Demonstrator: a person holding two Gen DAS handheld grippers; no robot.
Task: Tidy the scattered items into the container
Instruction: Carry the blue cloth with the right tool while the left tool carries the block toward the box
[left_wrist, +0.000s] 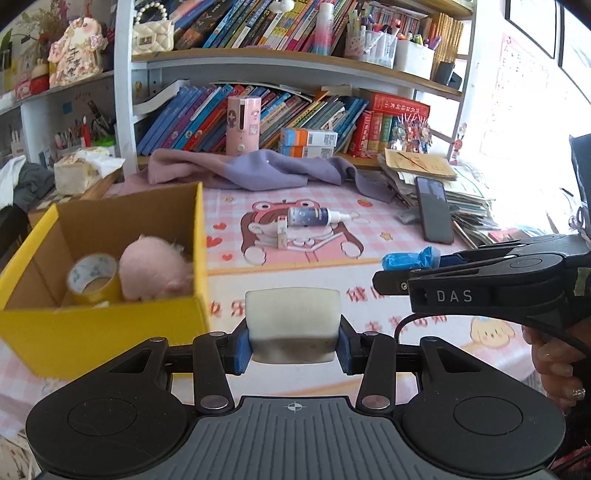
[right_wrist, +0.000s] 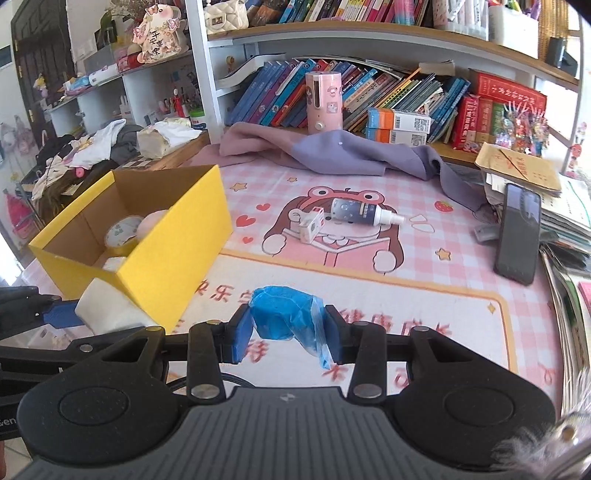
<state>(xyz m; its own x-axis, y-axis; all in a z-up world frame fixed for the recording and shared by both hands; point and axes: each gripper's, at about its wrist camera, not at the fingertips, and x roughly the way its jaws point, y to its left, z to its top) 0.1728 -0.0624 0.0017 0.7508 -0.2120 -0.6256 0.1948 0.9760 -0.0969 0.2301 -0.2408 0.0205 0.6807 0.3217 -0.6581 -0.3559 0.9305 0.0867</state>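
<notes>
1. Carrying two items at once: left hand-held gripper (left_wrist: 294, 334) is clamped on a white foam-like block (left_wrist: 293, 319); right hand-held gripper (right_wrist: 286, 332) is clamped on a blue plastic-wrapped bundle (right_wrist: 282, 317). Both loads hang above the worktop (right_wrist: 443, 325) near its front edge, just right of the yellow box (right_wrist: 177, 266).
2. Box sits toward the worktop's left side and already holds a tape roll (left_wrist: 94, 277) and a pink plush (left_wrist: 155, 271). Free room inside looks tight, so a drop w/o aiming could land on the plush and roll back out.
3. Risk: the white block is v. close to the box's near corner in the right wrist view. Swinging left too low could knock the wall and shove or tip the box, since light cardboard slides easily on the pink mat (left_wrist: 406, 229).
4. Risk: the blue bundle's wrap trails loose below the pads. Slippery film may let it slide out mid-carry, or snag on a pad at release.
5. Risk: the two hand-held grippers are close together; heading for one opening at once could make them collide. Prob. safer one at a time.
6. Not yet tidied: spray bottle (right_wrist: 364, 214) and small white box (right_wrist: 312, 225), mid-worktop. A phone (right_wrist: 517, 236) lies toward the right edge; a low sweep there could bump it.
</notes>
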